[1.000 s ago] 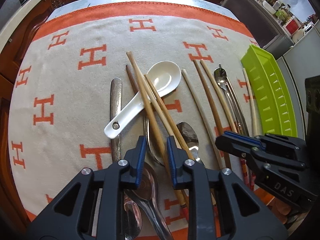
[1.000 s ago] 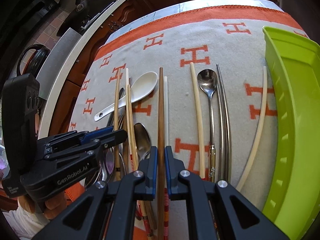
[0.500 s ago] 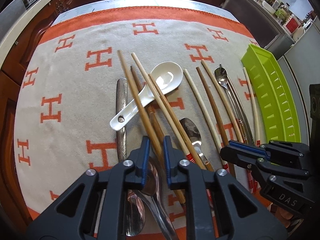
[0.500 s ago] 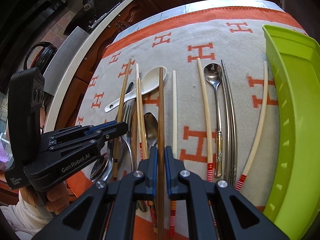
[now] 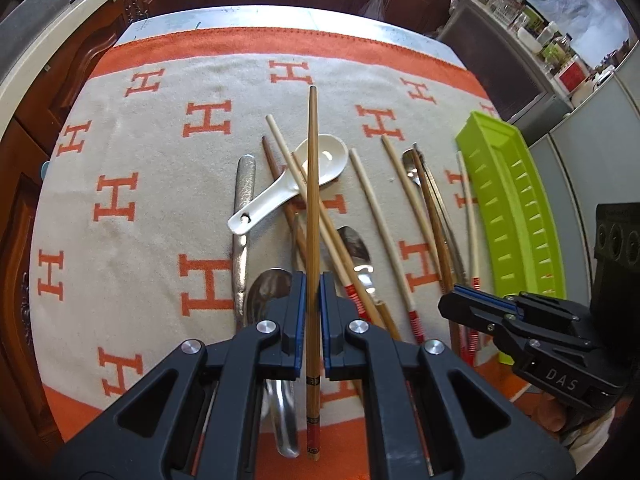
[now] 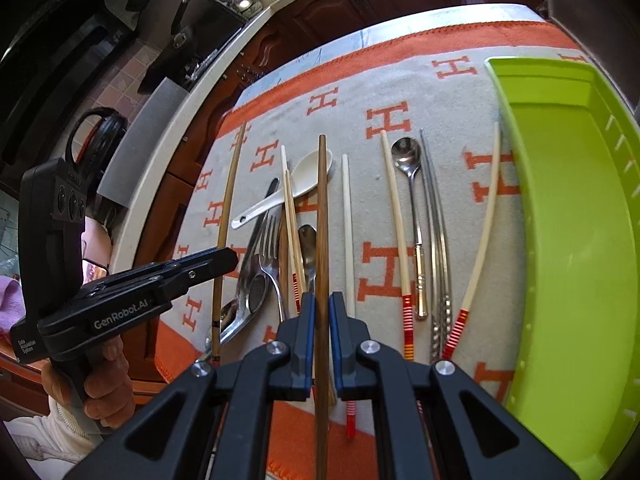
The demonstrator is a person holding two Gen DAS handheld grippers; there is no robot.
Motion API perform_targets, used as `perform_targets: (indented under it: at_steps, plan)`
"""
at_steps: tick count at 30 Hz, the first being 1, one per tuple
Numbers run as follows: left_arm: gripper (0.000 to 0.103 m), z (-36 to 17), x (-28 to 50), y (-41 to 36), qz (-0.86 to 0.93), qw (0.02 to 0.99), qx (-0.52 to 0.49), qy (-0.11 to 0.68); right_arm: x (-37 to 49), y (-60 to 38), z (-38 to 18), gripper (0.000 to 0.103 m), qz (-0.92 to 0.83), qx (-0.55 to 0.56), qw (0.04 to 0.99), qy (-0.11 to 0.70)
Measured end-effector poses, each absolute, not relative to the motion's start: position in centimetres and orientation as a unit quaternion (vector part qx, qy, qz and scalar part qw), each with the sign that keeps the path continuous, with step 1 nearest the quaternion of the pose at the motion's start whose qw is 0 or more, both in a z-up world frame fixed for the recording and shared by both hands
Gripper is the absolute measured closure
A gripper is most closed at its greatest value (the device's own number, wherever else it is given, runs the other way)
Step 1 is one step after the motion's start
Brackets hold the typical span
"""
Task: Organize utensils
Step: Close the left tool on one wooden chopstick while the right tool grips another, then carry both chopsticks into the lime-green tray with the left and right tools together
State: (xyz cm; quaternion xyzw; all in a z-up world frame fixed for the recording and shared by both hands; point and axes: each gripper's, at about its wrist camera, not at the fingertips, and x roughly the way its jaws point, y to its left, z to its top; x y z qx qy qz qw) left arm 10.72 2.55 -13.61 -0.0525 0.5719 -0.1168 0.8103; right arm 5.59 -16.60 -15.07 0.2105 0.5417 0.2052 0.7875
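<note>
Over blanket (image 5: 160, 200), chopstick (image 5: 313, 208) clamped in left gripper (image 5: 313, 300).

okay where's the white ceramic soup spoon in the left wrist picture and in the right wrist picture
Left wrist view: white soup spoon sits just above centre, partly behind the chopstick that the left tongs hold.
Right wrist view: spoon sits left of centre, in the upper half.
Shared landmark: green tray, on the right in both.

The left claw (image 5: 313, 300) has clamped a bamboo chopstick (image 5: 313, 200) and lifted it off the blanket (image 5: 160, 184).
</note>
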Motion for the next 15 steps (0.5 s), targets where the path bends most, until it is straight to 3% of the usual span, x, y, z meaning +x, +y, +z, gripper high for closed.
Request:
perform_targets:
  at_steps: [7, 15]
  plan:
    - [0.099, -9.0, 9.4, -0.6, -0.158, 0.815, -0.072, 0.553, 3.8, -22.0, -11.4, 0.096, 0.161, 0.237, 0.815, 0.504]
    - [0.099, -6.2, 10.3, -10.5, -0.228, 0.805, -0.067, 0.544, 4.3, -29.5, -10.1, 0.096, 0.033, 0.213, 0.843, 0.493]
